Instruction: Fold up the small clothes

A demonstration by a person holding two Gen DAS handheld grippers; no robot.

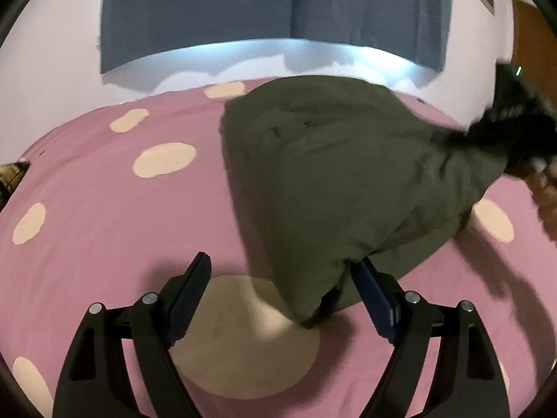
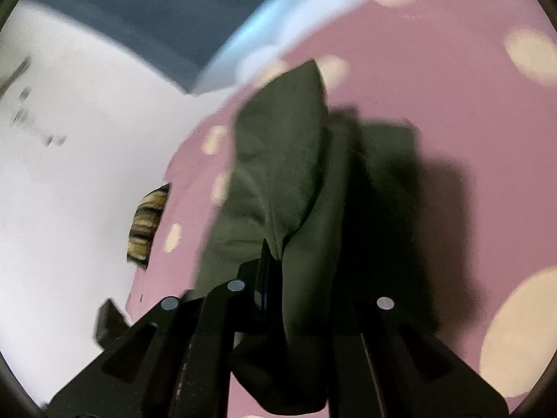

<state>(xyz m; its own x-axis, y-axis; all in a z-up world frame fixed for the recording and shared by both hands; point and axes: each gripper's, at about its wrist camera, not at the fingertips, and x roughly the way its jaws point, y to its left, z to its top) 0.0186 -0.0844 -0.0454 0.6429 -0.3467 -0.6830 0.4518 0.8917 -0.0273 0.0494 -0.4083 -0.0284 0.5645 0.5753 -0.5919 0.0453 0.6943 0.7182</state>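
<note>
An olive green garment point(image 1: 341, 188) lies bunched on a pink sheet with cream dots point(image 1: 104, 209). My left gripper point(image 1: 282, 271) is open just above the sheet; the garment's near corner drapes between the fingers, against the right finger point(image 1: 374, 296). My right gripper point(image 2: 306, 261) is shut on a fold of the garment point(image 2: 278, 160) and lifts it off the sheet; cloth hangs over and hides its right finger. In the left wrist view the right gripper point(image 1: 515, 129) shows blurred at the garment's far right edge.
The pink sheet ends at a white wall with a grey-blue curtain point(image 1: 243, 10) behind. A striped brown object point(image 2: 146, 223) lies off the sheet's edge. A brown door point(image 1: 536, 35) stands at the far right.
</note>
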